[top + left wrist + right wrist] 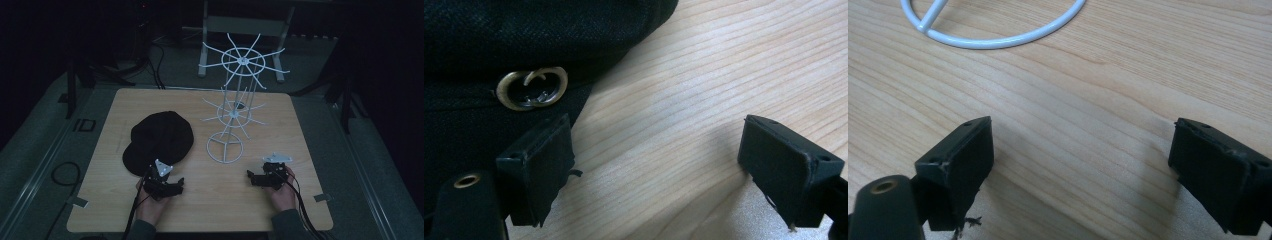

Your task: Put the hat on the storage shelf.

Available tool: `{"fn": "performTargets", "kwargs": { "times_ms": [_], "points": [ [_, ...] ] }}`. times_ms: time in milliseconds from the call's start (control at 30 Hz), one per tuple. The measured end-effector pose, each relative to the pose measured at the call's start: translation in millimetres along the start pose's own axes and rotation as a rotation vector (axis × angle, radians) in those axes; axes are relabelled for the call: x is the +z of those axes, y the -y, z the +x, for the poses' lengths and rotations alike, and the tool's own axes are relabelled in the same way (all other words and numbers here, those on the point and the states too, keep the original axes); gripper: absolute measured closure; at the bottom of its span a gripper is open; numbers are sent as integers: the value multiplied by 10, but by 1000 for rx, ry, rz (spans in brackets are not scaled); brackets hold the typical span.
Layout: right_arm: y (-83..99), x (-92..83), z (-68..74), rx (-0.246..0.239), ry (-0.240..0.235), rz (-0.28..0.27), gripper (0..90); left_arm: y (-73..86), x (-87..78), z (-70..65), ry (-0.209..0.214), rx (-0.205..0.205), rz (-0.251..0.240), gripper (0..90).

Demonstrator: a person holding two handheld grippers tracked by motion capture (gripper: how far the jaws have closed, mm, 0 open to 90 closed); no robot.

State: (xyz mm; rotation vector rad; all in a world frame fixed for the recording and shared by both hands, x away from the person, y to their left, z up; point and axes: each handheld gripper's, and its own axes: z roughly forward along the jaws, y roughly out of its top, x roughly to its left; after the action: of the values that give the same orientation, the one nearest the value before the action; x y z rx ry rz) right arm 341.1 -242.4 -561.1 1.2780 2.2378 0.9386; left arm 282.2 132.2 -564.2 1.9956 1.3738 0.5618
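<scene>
A black cap (159, 141) lies flat on the wooden table (125, 200), left of centre. In the left gripper view the cap (499, 45) shows a brass double-ring emblem (531, 89) near its brim. My left gripper (176, 186) rests on the table just below the cap, and its jaws stand wide open over bare wood (654, 165), with the left jaw at the cap's edge. My right gripper (251, 176) sits low at the right, also open (1080, 165) with nothing between the jaws. A white wire rack (235, 100) with two tiers of spokes stands at the centre.
The rack's round wire base (225, 147) lies on the table between the two grippers, and its ring (998, 30) shows ahead of the right gripper's jaws. Cables trail from both grippers toward the near edge. Dark floor surrounds the table.
</scene>
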Motion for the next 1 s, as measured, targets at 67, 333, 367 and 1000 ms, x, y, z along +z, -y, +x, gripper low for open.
{"fn": "performTargets", "kwargs": {
  "times_ms": [67,333,367,1000],
  "points": [
    [0,0,2,2,1,0,106,-2,0,-2,-2,-1,1,150],
    [3,-3,13,9,10,-1,107,-7,5,-9,0,0,-4,165],
    [4,-4,14,10,10,-1,107,-4,-1,-13,6,5,-13,182],
    [4,-4,16,12,11,-1,107,-383,-399,23,-23,141,-78,347]
  ]
}}
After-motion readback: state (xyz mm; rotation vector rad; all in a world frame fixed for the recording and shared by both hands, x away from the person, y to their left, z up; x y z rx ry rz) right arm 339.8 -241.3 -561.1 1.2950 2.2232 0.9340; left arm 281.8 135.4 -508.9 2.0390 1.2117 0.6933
